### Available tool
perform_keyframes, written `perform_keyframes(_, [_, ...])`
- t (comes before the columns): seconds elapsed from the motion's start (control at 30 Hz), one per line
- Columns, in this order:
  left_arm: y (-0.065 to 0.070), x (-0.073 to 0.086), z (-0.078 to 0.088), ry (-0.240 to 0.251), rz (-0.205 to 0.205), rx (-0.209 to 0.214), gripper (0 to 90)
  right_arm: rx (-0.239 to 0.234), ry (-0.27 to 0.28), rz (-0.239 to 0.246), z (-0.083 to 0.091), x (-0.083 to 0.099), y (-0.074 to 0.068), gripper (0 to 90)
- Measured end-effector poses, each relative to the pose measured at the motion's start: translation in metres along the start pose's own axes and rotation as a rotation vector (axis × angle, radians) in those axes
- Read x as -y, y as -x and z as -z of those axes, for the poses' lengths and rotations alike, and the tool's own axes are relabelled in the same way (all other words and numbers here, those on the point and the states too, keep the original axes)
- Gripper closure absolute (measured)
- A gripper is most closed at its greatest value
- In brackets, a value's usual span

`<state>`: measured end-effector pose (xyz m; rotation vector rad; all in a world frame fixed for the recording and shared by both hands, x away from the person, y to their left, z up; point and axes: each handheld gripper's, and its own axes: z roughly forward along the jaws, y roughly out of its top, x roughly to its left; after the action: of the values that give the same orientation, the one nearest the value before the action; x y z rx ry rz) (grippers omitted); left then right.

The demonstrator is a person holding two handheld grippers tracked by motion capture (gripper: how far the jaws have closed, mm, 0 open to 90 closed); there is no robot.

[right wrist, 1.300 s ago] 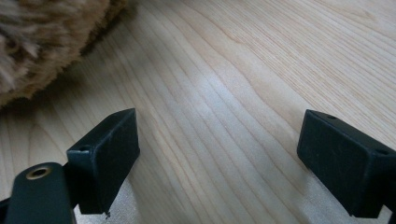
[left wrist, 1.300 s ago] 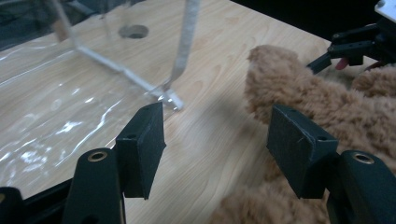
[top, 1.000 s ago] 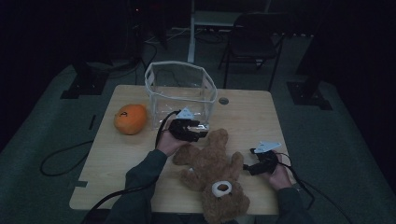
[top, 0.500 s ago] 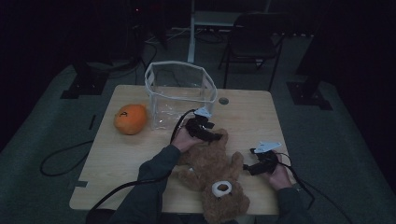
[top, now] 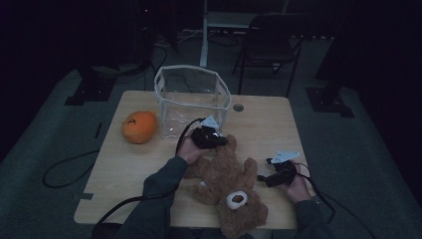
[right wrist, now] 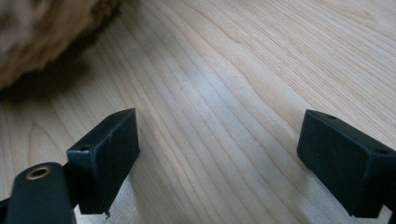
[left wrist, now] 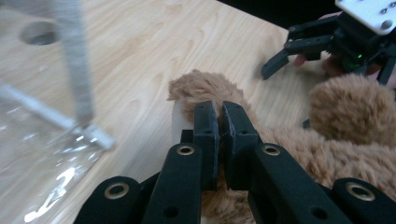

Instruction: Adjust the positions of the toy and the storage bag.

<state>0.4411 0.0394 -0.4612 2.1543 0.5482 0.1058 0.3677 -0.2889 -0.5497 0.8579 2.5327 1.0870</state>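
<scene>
A brown teddy bear (top: 226, 181) lies on its back on the wooden table (top: 263, 122), head toward the near edge. My left gripper (top: 219, 142) is at the bear's far leg. In the left gripper view its jaws have just been closing and now stand almost together, and the gripper (left wrist: 219, 123) pinches the fur of that leg (left wrist: 205, 91). My right gripper (top: 261, 178) rests low on the table to the right of the bear's arm. In the right gripper view it (right wrist: 219, 154) stands wide open over bare wood, with bear fur (right wrist: 42, 32) at the upper left.
A clear plastic box (top: 191, 99) with a white rim stands at the back of the table, close to my left gripper; its wall (left wrist: 42, 116) shows at the left. An orange ball (top: 139, 127) lies left of the box. A cable hole (top: 238, 107) sits behind the box's right side.
My left gripper moved right, from beside the box onto the bear's far leg, and its jaws came together there. The right hand and gripper stayed put.
</scene>
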Motion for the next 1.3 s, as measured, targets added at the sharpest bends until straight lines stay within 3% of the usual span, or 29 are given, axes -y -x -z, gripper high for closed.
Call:
perform_keyframes(0.37, [-0.005, 0.042, 0.057, 0.079, 0.075, -0.091, 86.1, 0.003, 0.001, -0.005, 0.0, 0.0, 0.0, 13.1])
perform_keyframes(0.8, [0.007, 0.098, 0.127, 0.159, 0.128, -0.225, 87.2, 0.009, 0.003, -0.011, 0.001, 0.001, 0.0, 14.3])
perform_keyframes(0.97, [-0.003, 0.116, 0.15, 0.155, 0.175, -0.284, 87.6, 0.009, 0.003, -0.012, 0.001, 0.001, 0.0, 14.3])
perform_keyframes(1.3, [-0.025, 0.133, 0.177, 0.14, 0.244, -0.404, 88.9, 0.009, 0.003, -0.012, 0.001, 0.001, 0.0, 14.3])
